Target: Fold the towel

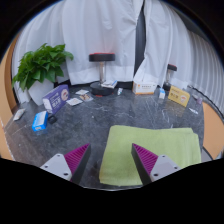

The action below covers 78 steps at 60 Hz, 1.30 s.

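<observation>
Now | gripper (110,160) fingers apart, seemingly above | green towel (150,150) flat on table (100,125)

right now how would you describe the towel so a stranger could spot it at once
On the dark marbled table, look at the near edge, just ahead of the open gripper. The towel lies flat there beyond the right finger, the only light green cloth, far larger than the small boxes behind.
</observation>
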Each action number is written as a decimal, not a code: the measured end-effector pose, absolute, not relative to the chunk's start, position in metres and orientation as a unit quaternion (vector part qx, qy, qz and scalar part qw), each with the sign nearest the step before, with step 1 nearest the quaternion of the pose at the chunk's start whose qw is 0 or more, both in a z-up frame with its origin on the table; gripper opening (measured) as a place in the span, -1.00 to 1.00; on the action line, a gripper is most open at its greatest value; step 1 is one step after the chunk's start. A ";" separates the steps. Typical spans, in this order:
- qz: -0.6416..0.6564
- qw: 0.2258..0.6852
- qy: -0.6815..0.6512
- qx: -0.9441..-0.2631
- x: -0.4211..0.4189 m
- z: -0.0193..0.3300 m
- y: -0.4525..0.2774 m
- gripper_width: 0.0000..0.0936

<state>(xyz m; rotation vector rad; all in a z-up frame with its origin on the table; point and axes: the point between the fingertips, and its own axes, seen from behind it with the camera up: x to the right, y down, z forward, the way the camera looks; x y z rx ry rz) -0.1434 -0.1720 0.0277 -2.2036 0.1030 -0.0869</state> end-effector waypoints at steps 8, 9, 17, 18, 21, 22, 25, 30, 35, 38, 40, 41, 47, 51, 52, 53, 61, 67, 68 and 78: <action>-0.069 0.415 0.057 -0.905 -0.126 -0.013 -0.142 0.56; -0.078 0.416 0.056 -0.904 -0.123 -0.013 -0.140 0.48; -0.128 0.424 0.008 -0.897 -0.118 -0.014 -0.126 -0.28; -0.130 0.425 -0.001 -0.896 -0.118 -0.014 -0.123 -0.39; -0.125 0.433 -0.013 -0.892 -0.118 -0.010 -0.120 -0.69; -0.121 0.436 -0.012 -0.892 -0.119 -0.008 -0.118 -0.81; -0.100 0.438 0.006 -0.893 -0.125 -0.007 -0.111 -0.91; -0.056 0.428 0.014 -0.902 -0.138 0.008 -0.112 -0.92; 0.009 0.458 0.017 -0.889 -0.171 0.059 -0.106 -0.92; 0.057 0.477 0.023 -0.877 -0.182 0.098 -0.107 -0.92; 0.084 0.489 0.026 -0.868 -0.186 0.125 -0.109 -0.92; 0.094 0.495 0.027 -0.864 -0.185 0.137 -0.109 -0.92; 0.117 0.521 0.033 -0.845 -0.161 0.176 -0.108 -0.92; 0.110 0.520 0.035 -0.847 -0.129 0.170 -0.105 -0.92; 0.105 0.516 0.036 -0.849 -0.119 0.163 -0.105 -0.92; 0.100 0.513 0.037 -0.852 -0.109 0.155 -0.107 -0.92; 0.076 0.451 0.062 -0.887 -0.040 0.082 -0.114 -0.41; 0.035 0.425 0.080 -0.901 0.013 0.053 -0.128 0.43; 0.028 0.424 0.079 -0.902 0.020 0.053 -0.130 0.53; 0.005 0.427 0.051 -0.903 0.032 0.077 -0.154 0.81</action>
